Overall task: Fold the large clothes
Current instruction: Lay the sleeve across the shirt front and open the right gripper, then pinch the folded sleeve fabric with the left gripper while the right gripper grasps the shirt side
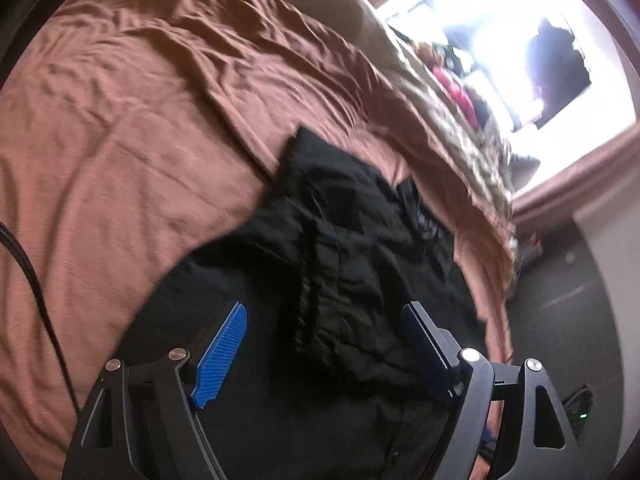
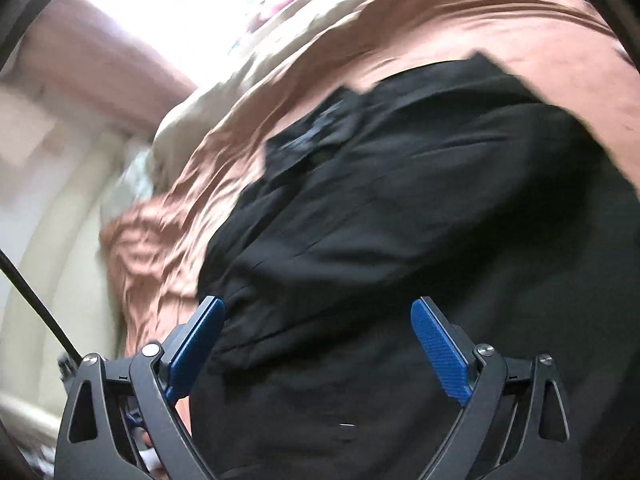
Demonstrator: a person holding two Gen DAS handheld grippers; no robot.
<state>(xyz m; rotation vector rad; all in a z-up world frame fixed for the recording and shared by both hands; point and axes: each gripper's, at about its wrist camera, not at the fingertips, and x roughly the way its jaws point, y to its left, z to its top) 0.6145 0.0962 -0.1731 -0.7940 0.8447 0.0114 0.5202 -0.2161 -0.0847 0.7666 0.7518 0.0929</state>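
Observation:
A large black garment (image 1: pixel 352 264) lies partly folded on a brown bedsheet (image 1: pixel 120 140), with a crumpled layer on top near its middle. My left gripper (image 1: pixel 324 312) hangs above it, open, with nothing between its blue pads (image 1: pixel 220 356). In the right wrist view the same black garment (image 2: pixel 400 220) fills the centre and right, blurred. My right gripper (image 2: pixel 318 308) is open over the garment's left part, its blue pads (image 2: pixel 438 354) spread wide and clear of the cloth.
A beige patterned blanket (image 1: pixel 452 120) lies along the far side of the bed. A bright window (image 1: pixel 520 48) with dark and red items sits beyond. A black cable (image 1: pixel 36 288) crosses the sheet at left. The bed's edge and a pale wall (image 2: pixel 60 220) show at left.

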